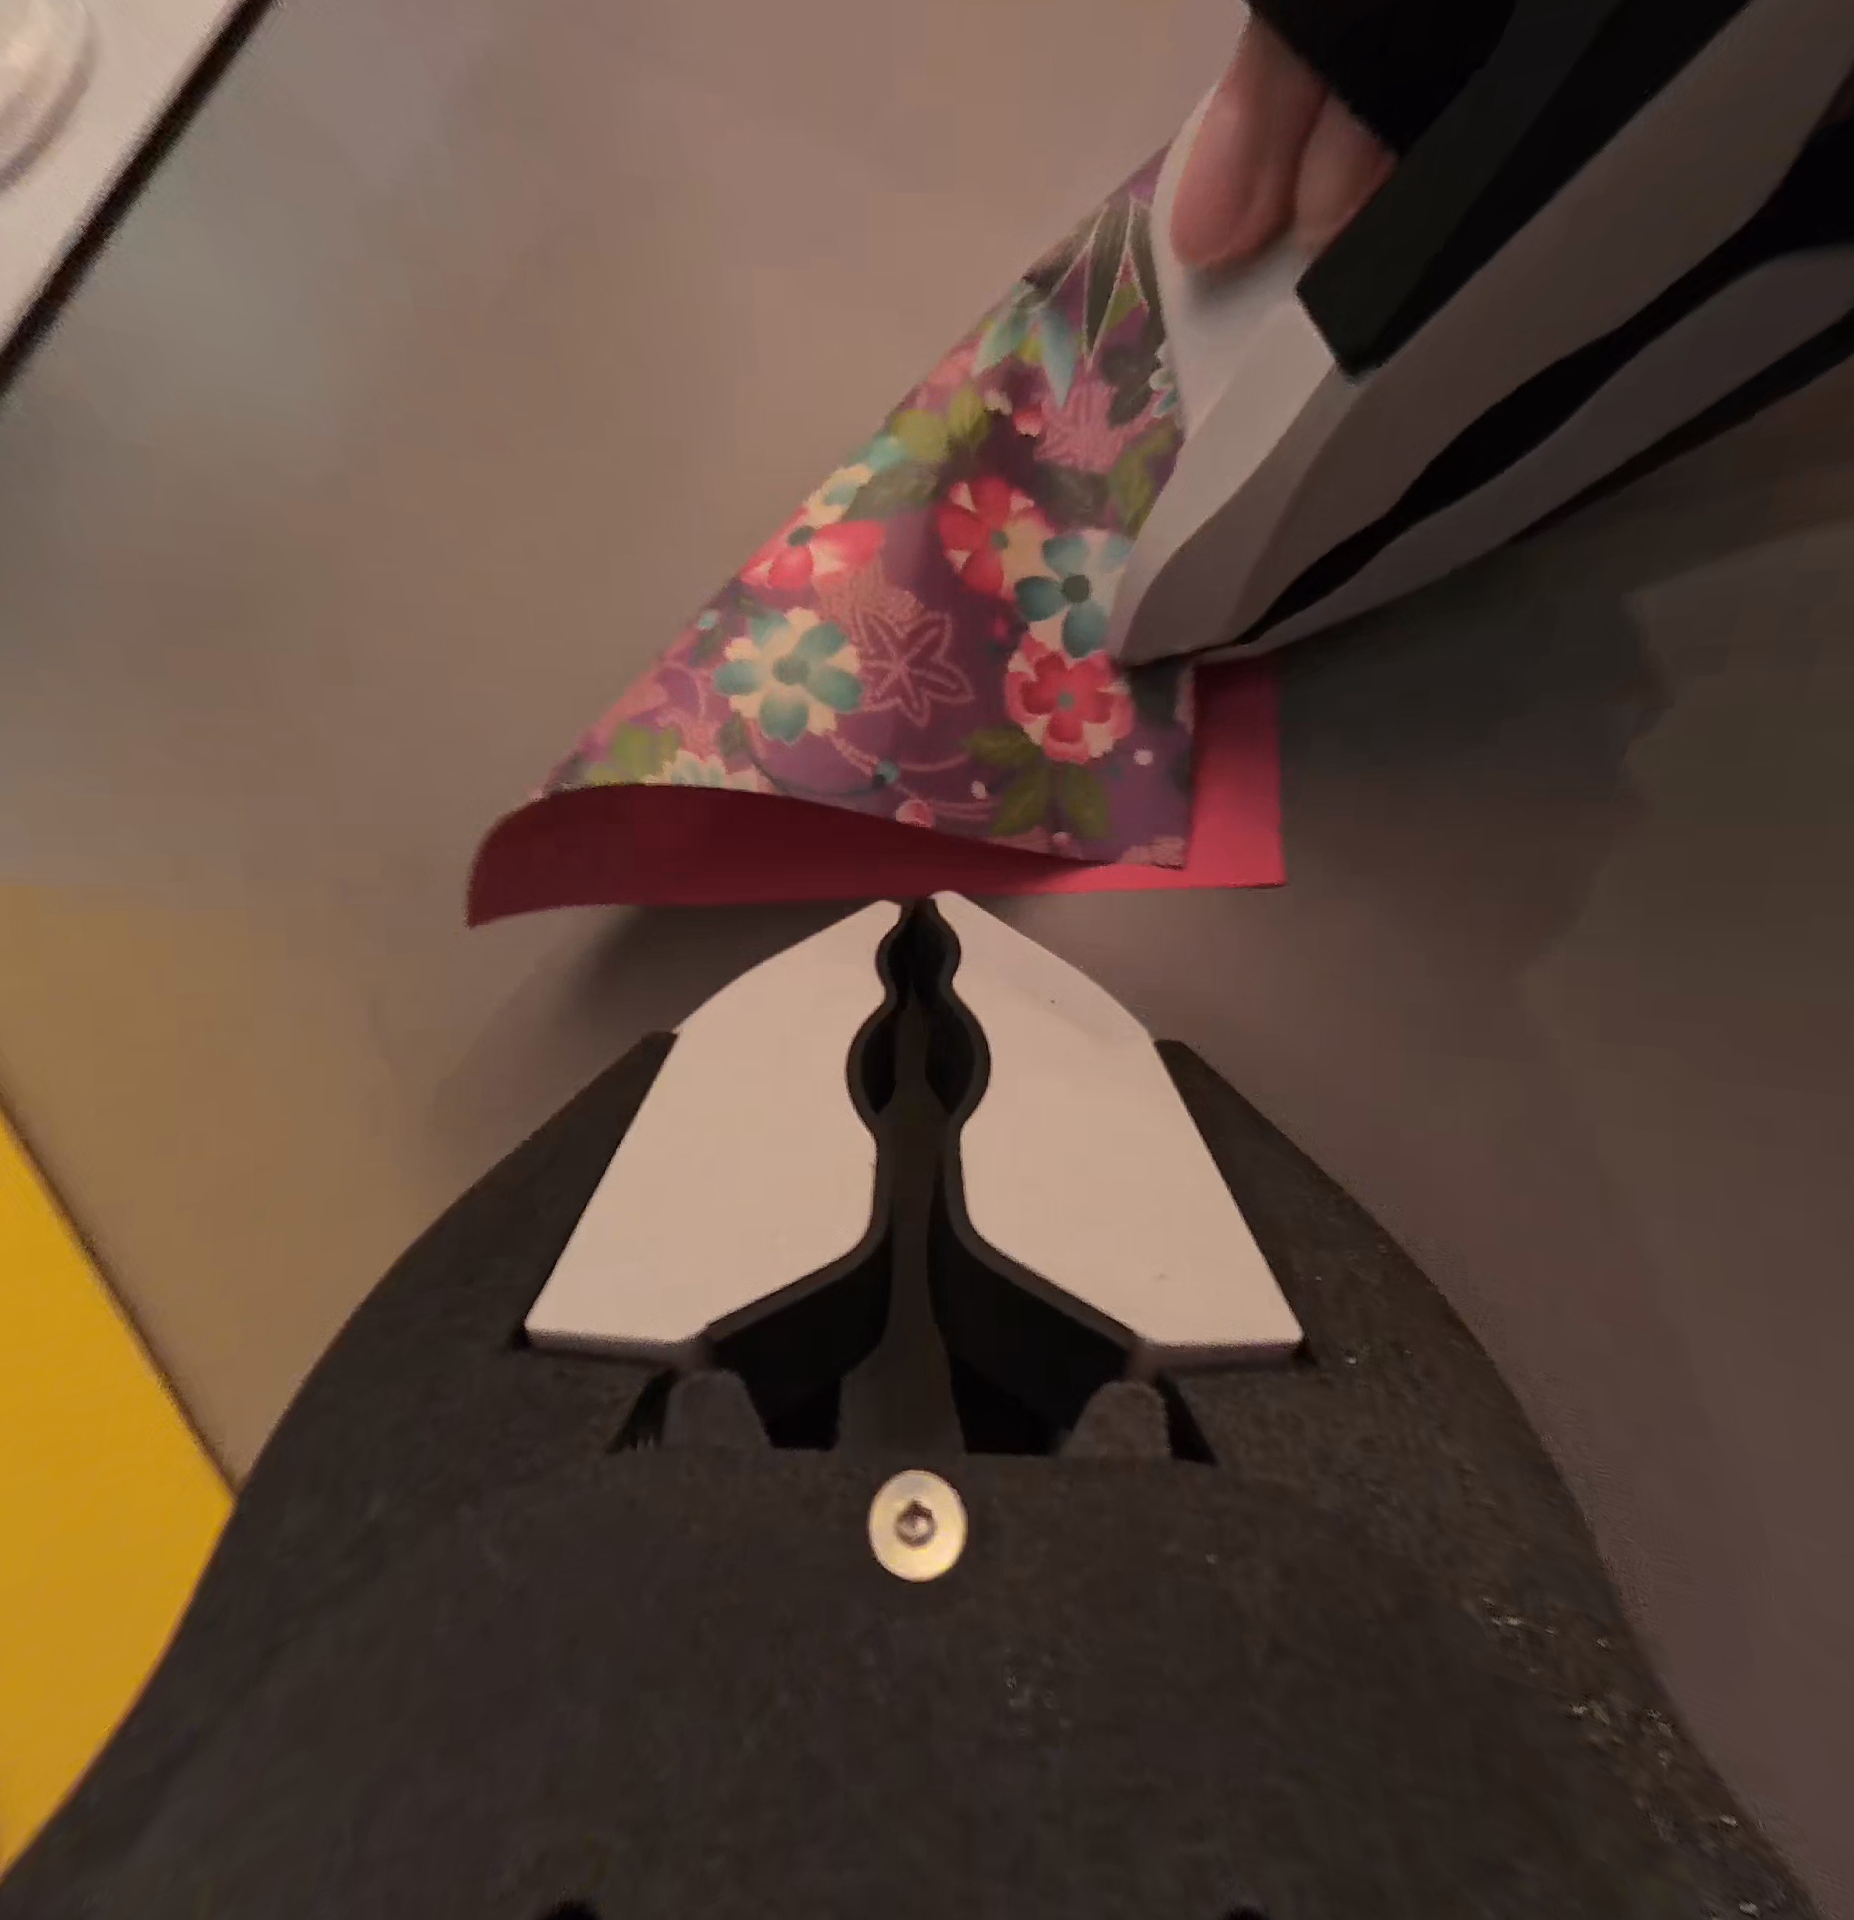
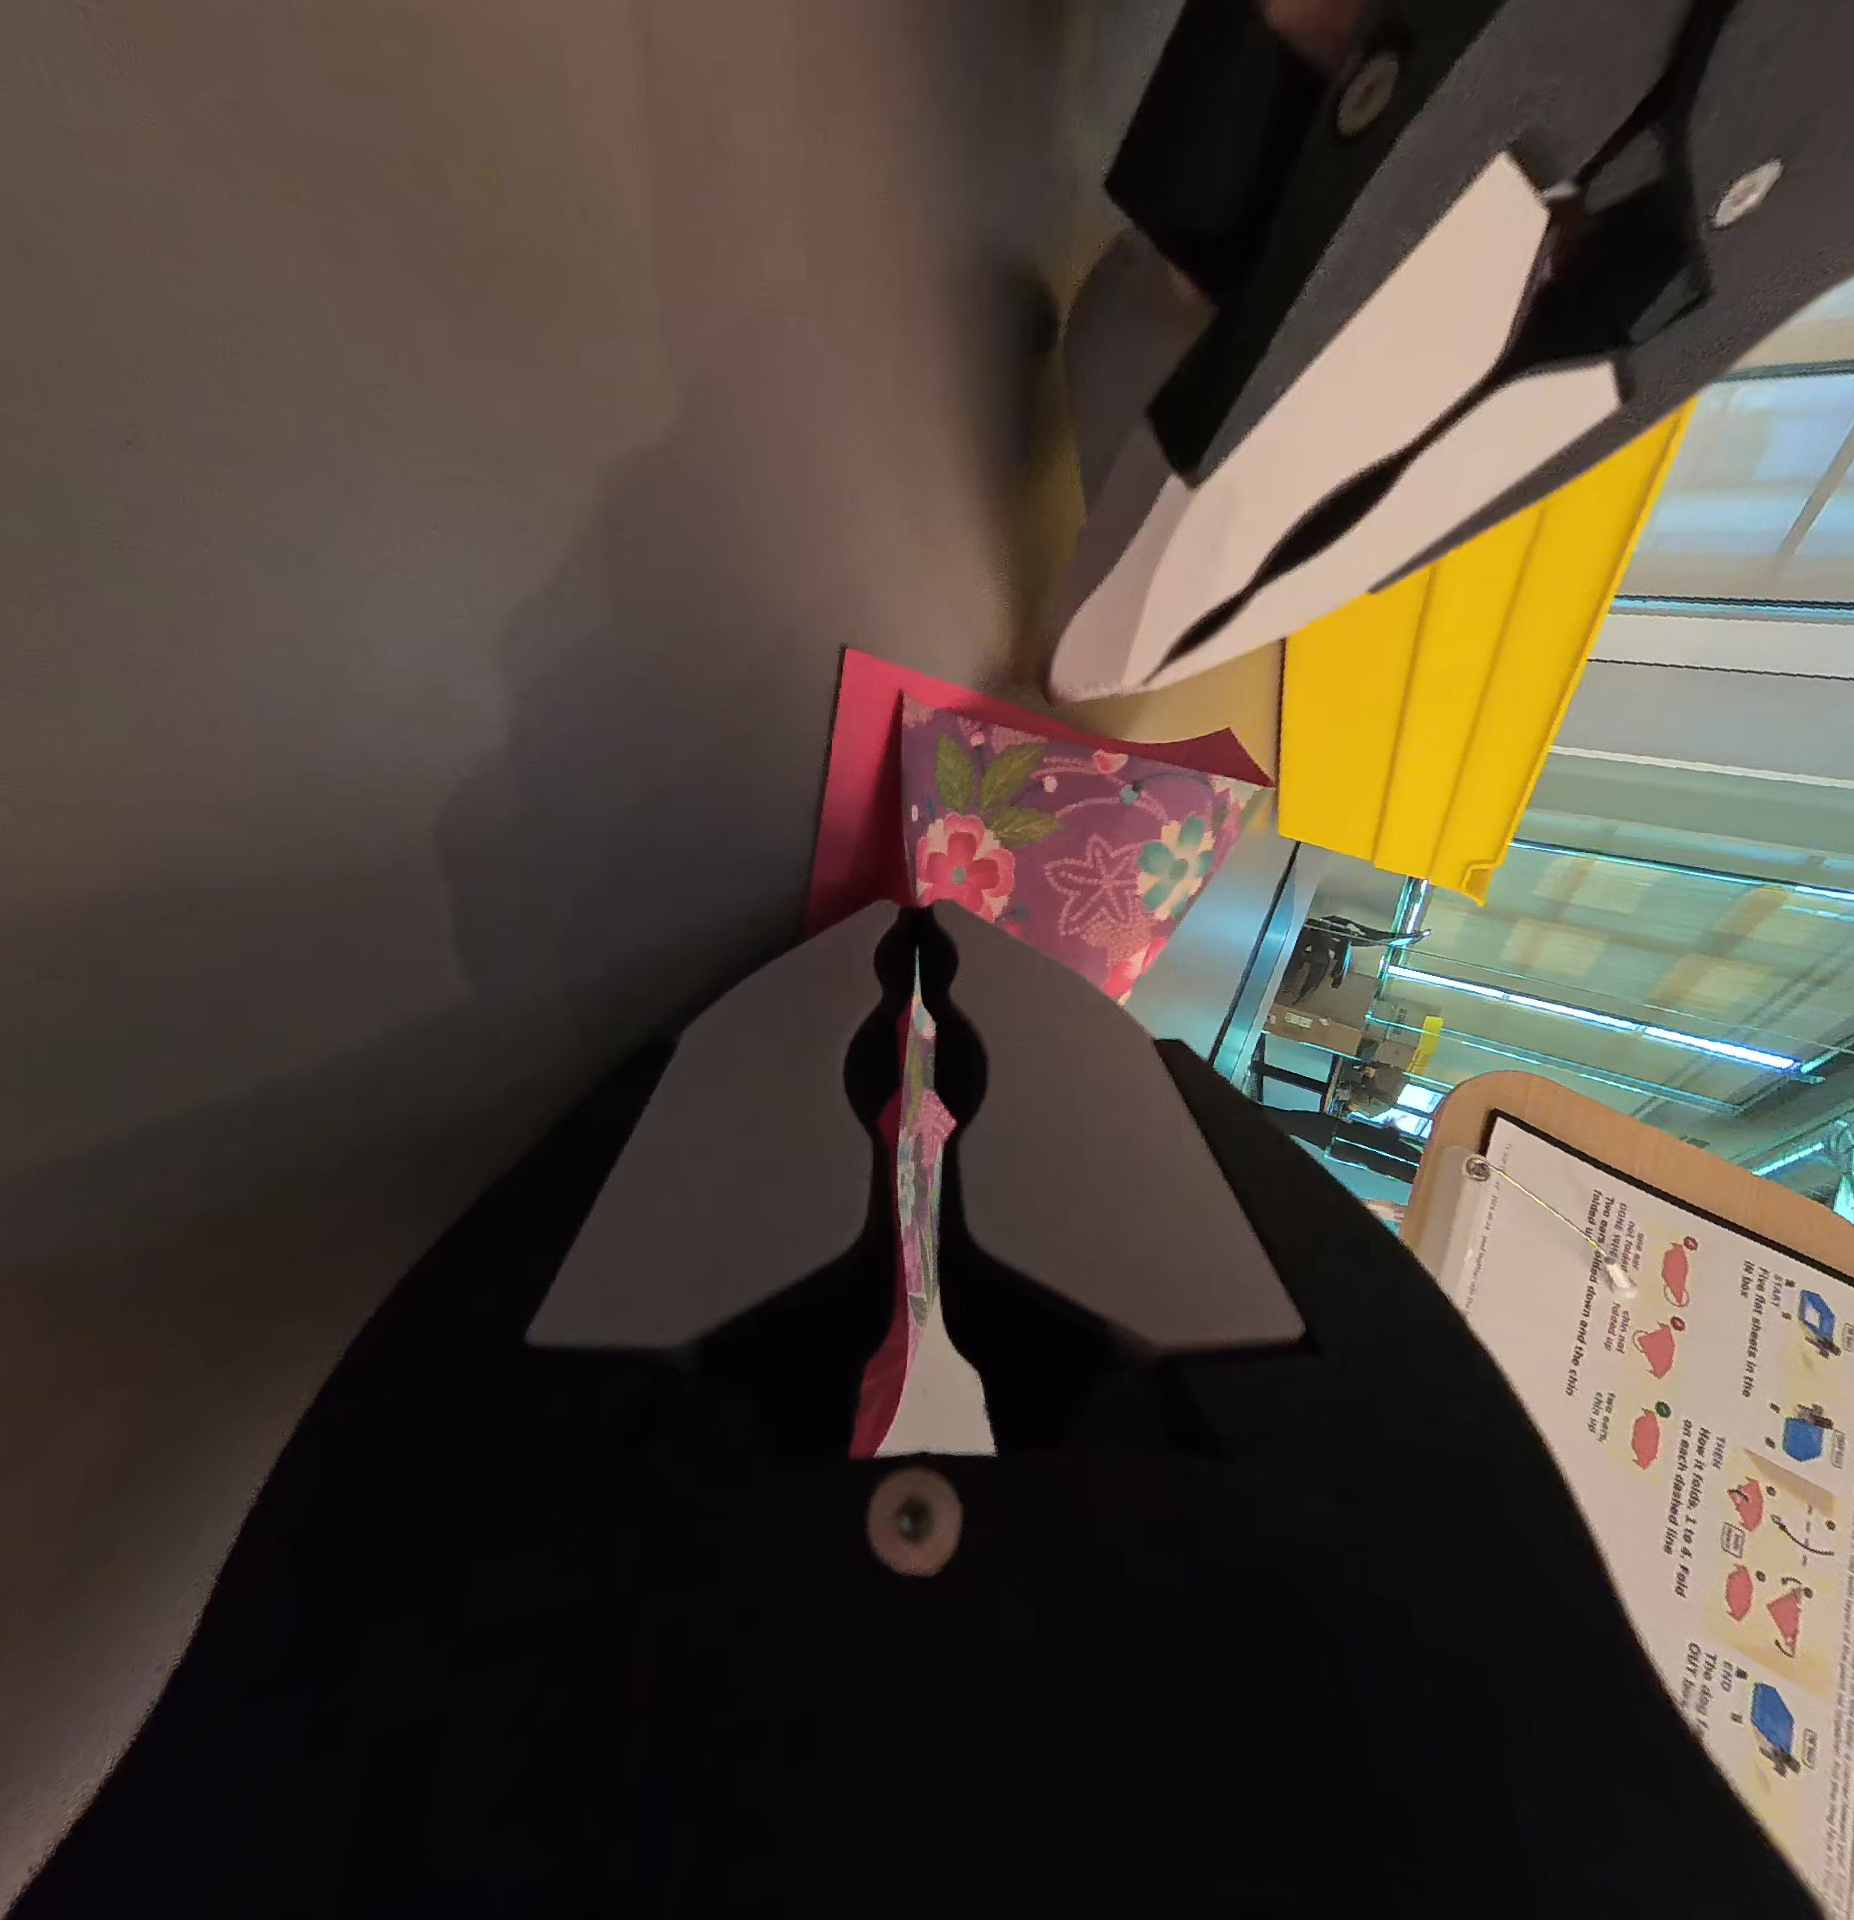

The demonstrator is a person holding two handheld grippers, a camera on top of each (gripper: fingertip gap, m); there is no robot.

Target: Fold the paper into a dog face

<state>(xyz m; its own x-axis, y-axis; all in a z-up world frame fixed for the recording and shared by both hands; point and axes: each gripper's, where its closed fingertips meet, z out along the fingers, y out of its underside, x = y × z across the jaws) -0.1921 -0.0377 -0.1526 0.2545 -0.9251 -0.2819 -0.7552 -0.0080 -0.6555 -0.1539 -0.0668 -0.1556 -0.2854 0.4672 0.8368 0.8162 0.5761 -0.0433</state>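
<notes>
The paper (image 1: pixel 902 665) has a purple flower print on one side and plain red on the other. It lies on the grey table (image 1: pixel 487 468), folded over with a loose, curled fold at the near edge. My right gripper (image 1: pixel 1136 652) is shut on the flowered flap and holds it over the red layer; in the right wrist view the paper (image 2: pixel 1058 852) runs between its fingers (image 2: pixel 918 914). My left gripper (image 1: pixel 918 909) is shut and empty, its tips right at the curled fold. It also shows in the right wrist view (image 2: pixel 1074 675), at the paper's far edge.
A yellow bin (image 2: pixel 1442 675) stands beside the paper and shows at the left edge of the left wrist view (image 1: pixel 50 1299). A printed instruction sheet on a wooden board (image 2: pixel 1681 1403) lies to the right. A person's fingers (image 1: pixel 1245 177) grip the right gripper's handle. The gap from one gripper's tips to the other's is roughly 6 cm.
</notes>
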